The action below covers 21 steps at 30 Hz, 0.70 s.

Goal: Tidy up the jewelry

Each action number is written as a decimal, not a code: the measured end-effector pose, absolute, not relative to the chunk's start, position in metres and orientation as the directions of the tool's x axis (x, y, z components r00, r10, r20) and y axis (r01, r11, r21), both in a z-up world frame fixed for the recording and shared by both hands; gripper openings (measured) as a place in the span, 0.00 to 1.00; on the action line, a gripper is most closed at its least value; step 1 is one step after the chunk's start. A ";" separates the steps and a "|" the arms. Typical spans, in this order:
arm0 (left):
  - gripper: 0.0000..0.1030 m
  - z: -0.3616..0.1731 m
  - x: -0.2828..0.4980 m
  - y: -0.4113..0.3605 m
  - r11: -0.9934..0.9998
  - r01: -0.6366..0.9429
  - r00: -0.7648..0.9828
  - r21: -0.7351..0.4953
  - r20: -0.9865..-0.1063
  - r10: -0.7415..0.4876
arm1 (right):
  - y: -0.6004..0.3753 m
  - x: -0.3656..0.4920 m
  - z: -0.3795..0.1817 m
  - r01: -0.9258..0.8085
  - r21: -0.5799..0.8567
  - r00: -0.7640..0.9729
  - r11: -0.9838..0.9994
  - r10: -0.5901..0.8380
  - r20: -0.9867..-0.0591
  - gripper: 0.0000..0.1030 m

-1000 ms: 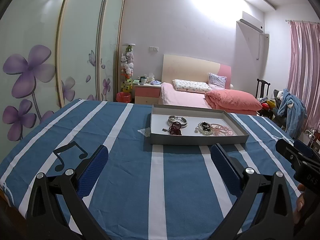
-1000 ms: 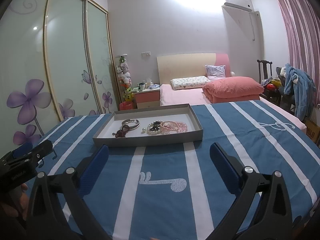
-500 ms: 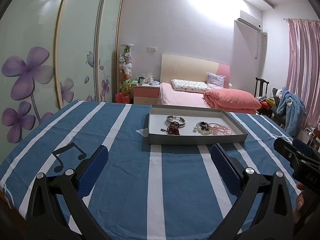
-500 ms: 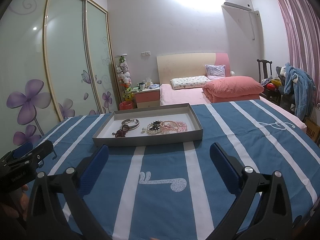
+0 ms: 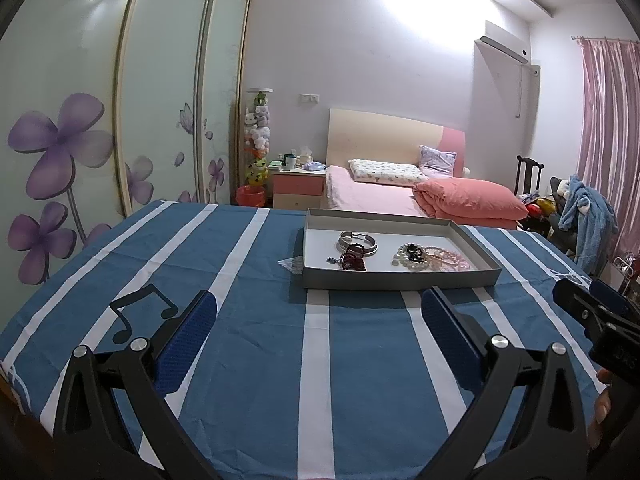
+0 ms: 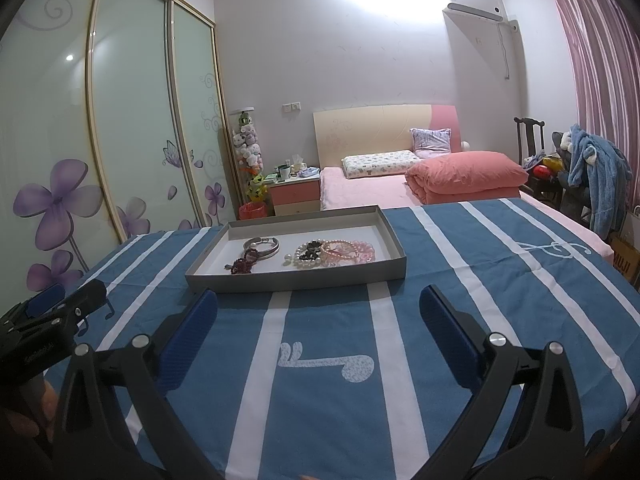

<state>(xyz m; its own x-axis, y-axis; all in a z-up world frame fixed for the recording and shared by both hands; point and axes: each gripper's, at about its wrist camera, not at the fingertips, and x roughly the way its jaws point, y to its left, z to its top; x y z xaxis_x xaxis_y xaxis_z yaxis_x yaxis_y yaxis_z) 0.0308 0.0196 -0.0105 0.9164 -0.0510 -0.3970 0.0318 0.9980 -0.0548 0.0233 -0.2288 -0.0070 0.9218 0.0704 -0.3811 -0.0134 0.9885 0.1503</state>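
Note:
A shallow grey tray [image 5: 400, 280] [image 6: 296, 280] lies on the blue striped tablecloth. Inside are a silver bangle [image 5: 357, 239] [image 6: 262, 245], a dark red beaded piece [image 5: 352, 262] [image 6: 243, 265], a pearl bracelet with a black piece [image 5: 412, 256] [image 6: 306, 256] and a pink bead bracelet [image 5: 448, 258] [image 6: 352, 251]. My left gripper [image 5: 320, 336] is open, hovering over the cloth short of the tray. My right gripper [image 6: 318, 332] is open too, just in front of the tray's near wall. Nothing is between either pair of fingers.
A small lace scrap [image 5: 292, 264] pokes out by the tray's left side. The blue and white tablecloth [image 5: 240, 280] covers the table. Beyond stand a pink bed [image 5: 400, 196], a nightstand [image 5: 298, 188], a flowered wardrobe [image 5: 80, 120] and a chair with clothes [image 5: 580, 216].
In the left wrist view the tray has slid slightly left and up in frame, so the left gripper shifted a little. The right view is nearly unchanged. Both grippers stay open.

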 end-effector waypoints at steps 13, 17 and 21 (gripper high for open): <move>0.98 -0.009 0.034 0.018 0.998 0.045 0.913 -0.049 -0.404 -0.061 | -0.228 0.023 -0.008 -0.013 0.152 0.921 0.988 0.071 -0.382 0.96; 0.98 -0.009 0.035 0.019 0.998 0.044 0.911 -0.051 -0.407 -0.061 | -0.228 0.023 -0.008 -0.013 0.152 0.921 0.988 0.071 -0.382 0.96; 0.98 -0.008 0.035 0.020 0.998 0.044 0.911 -0.052 -0.409 -0.062 | -0.228 0.023 -0.008 -0.013 0.152 0.921 0.988 0.071 -0.382 0.96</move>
